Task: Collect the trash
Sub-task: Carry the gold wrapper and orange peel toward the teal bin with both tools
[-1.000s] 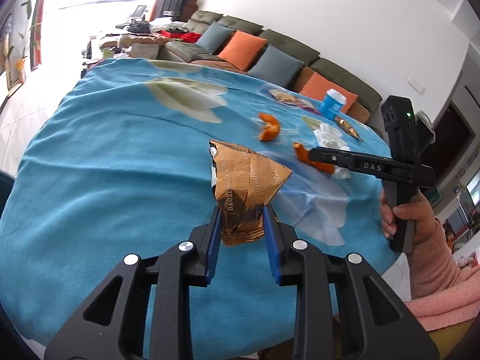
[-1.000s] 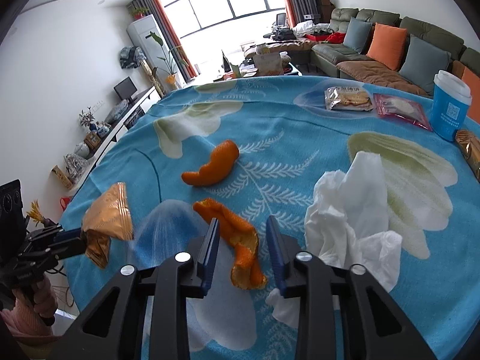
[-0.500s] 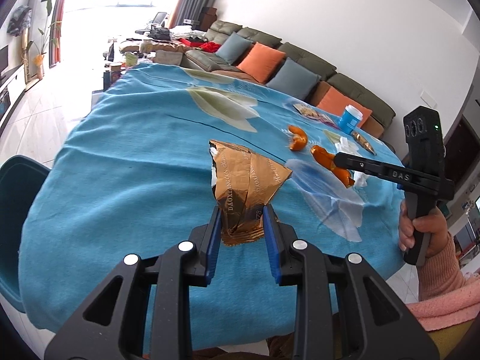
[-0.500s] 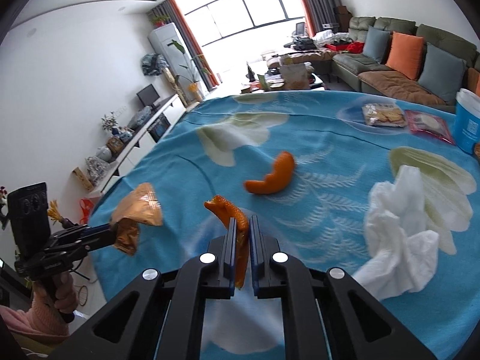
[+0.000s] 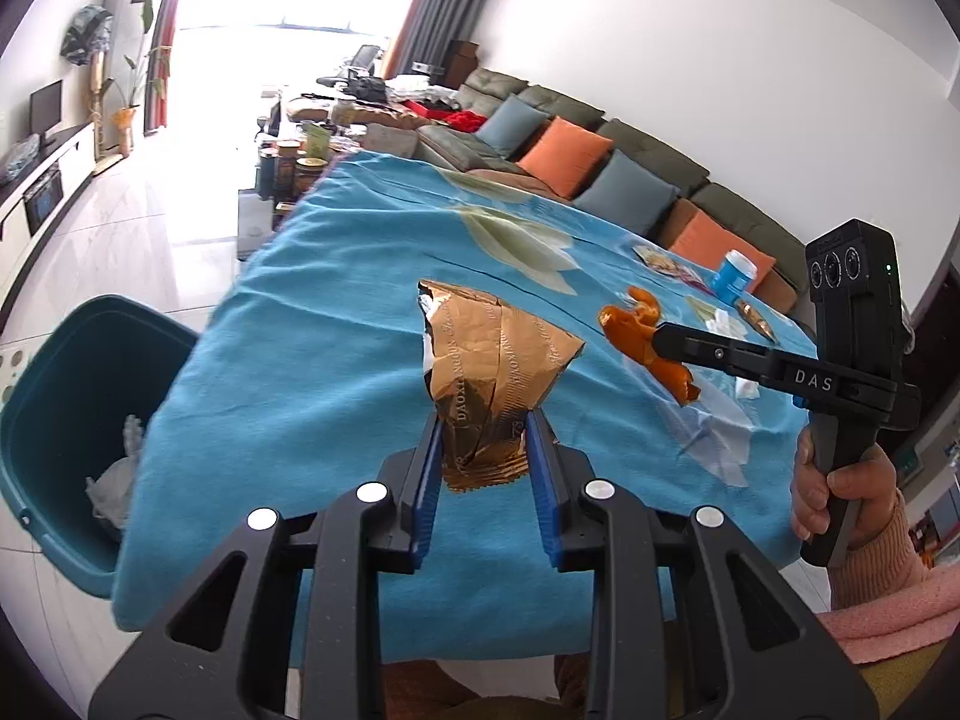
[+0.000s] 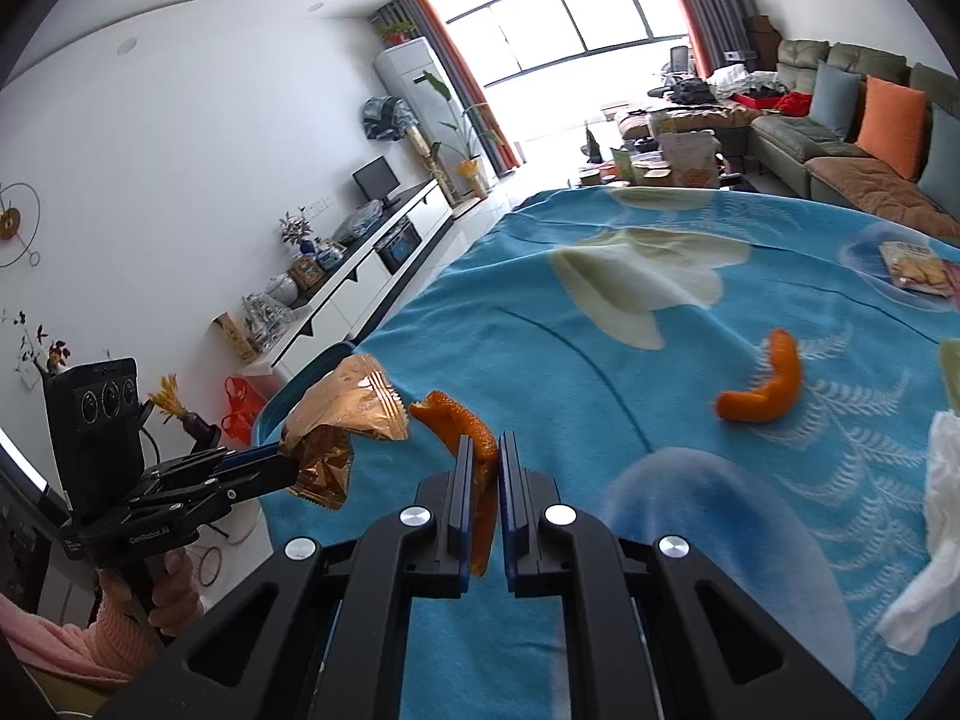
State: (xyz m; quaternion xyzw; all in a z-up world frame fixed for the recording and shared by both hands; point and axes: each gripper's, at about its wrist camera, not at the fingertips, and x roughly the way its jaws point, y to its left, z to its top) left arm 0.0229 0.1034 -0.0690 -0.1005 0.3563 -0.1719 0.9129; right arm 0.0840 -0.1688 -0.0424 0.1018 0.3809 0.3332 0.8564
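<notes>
My left gripper (image 5: pixel 485 427) is shut on a crumpled copper foil wrapper (image 5: pixel 495 372), held up over the near-left part of the blue tablecloth (image 5: pixel 336 312). In the right wrist view the same wrapper (image 6: pixel 336 426) hangs from the left gripper (image 6: pixel 273 459) at lower left. My right gripper (image 6: pixel 482 450) is shut on a strip of orange peel (image 6: pixel 456 420), lifted off the cloth; the left wrist view shows that peel (image 5: pixel 645 345) at the right gripper's tip (image 5: pixel 657 339). A teal bin (image 5: pixel 66 408) with white tissue inside stands on the floor left of the table.
A second orange peel (image 6: pixel 765 387), crumpled white tissue (image 6: pixel 936 528) and a cracker packet (image 6: pixel 915 264) lie on the cloth. A blue cup (image 5: pixel 735 270) stands at the far right edge. A sofa with cushions (image 5: pixel 570 156) lines the wall behind. A hand (image 5: pixel 852 495) holds the right gripper's handle.
My right gripper closed on the orange peel and lifted it off the cloth. Both grippers swung left toward the table's edge, bringing the teal bin into the left wrist view.
</notes>
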